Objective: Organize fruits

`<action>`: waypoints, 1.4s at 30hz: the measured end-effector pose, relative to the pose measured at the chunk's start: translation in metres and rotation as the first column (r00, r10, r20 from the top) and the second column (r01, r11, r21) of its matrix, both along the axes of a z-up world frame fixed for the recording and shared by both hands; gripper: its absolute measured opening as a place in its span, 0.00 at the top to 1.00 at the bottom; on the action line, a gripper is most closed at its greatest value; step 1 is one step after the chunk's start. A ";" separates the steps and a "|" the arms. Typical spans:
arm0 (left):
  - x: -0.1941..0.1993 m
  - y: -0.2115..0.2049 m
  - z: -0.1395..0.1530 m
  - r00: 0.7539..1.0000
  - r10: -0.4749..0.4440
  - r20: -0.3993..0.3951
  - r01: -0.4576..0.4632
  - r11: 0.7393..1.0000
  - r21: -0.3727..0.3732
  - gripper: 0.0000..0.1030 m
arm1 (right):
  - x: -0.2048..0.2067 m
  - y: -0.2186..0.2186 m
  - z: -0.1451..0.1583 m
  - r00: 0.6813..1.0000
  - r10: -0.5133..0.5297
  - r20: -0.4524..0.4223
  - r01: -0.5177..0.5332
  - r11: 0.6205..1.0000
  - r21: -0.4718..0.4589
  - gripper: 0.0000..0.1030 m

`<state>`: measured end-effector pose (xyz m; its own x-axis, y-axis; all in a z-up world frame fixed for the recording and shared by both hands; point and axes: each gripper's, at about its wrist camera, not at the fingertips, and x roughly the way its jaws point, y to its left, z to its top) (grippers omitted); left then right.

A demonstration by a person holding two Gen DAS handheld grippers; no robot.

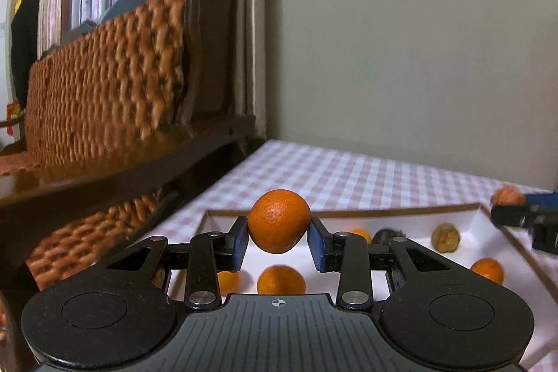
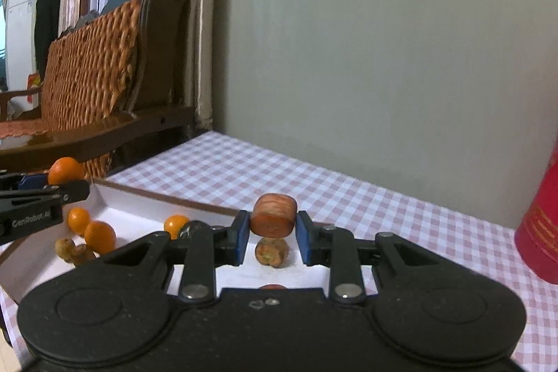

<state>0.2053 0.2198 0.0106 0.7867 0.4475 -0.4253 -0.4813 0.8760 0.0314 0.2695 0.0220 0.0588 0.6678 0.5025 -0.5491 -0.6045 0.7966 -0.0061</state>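
Note:
My left gripper (image 1: 279, 237) is shut on an orange tangerine (image 1: 279, 220) and holds it above a shallow white tray (image 1: 481, 239). My right gripper (image 2: 272, 234) is shut on a squat reddish-orange fruit (image 2: 273, 219) and holds it over the tray's (image 2: 139, 215) right part. In the tray lie several tangerines (image 1: 280, 279), a dark fruit (image 1: 385, 236) and a brownish fruit (image 1: 445, 237). The right gripper with its fruit shows at the right edge of the left wrist view (image 1: 523, 215). The left gripper with its tangerine shows at the left of the right wrist view (image 2: 38, 190).
The tray stands on a pink-checked tablecloth (image 2: 279, 176) against a grey wall. A dark wooden chair with a woven orange cushion (image 1: 104, 75) stands left of the table. A red cylinder (image 2: 538, 225) stands on the table at the right.

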 end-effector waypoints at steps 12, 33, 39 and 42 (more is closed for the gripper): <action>-0.021 -0.004 0.003 0.999 0.013 0.053 -0.016 0.998 0.056 0.00 | -0.001 -0.002 -0.008 0.997 -0.055 0.047 0.055 0.998 -0.004 0.16; -0.050 -0.023 0.014 0.998 0.007 0.067 -0.011 0.998 0.063 0.00 | -0.025 -0.021 0.006 0.996 -0.072 0.055 0.071 0.997 0.026 0.06; -0.085 -0.046 0.024 0.994 -0.015 0.105 0.010 0.999 0.042 0.00 | -0.055 -0.045 0.029 0.993 -0.079 0.089 0.072 0.995 0.076 0.06; -0.095 -0.064 0.028 0.996 -0.020 0.091 0.012 0.996 0.090 0.00 | -0.069 -0.058 0.041 0.992 -0.087 0.089 0.078 0.992 0.102 0.06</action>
